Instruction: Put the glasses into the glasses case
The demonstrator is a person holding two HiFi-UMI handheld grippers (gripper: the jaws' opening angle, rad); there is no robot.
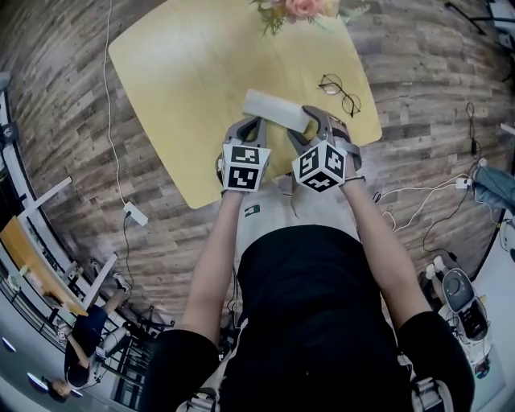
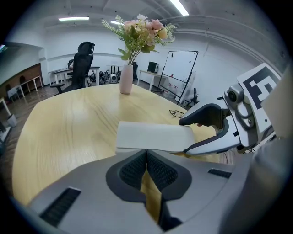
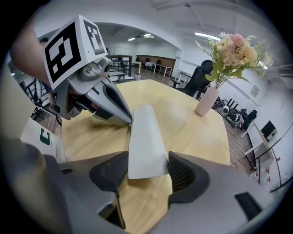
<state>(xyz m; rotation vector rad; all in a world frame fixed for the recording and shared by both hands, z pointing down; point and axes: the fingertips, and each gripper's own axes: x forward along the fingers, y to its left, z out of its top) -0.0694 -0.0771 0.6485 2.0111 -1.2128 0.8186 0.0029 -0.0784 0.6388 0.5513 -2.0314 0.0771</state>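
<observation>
At the table's [image 1: 193,72] near edge, two grippers hold the one glasses case [image 1: 273,109]: the right gripper [image 1: 316,121] clamps its end, and the left gripper [image 1: 259,121] is closed on its long edge. One pair of glasses [image 1: 339,92] lies unobstructed near the right edge, and one vase of flowers [image 1: 296,8] stands at the far edge.

A light wooden counter [image 1: 177,72] is set on a wood-plank floor [image 1: 64,105]. A pink vase [image 2: 126,79] of flowers [image 2: 139,32] is stood upright at its far edge. A white power strip [image 1: 135,214] is laid on the floor. Behind are seen a black office chair [image 2: 81,64] and a whiteboard [image 2: 181,68].
</observation>
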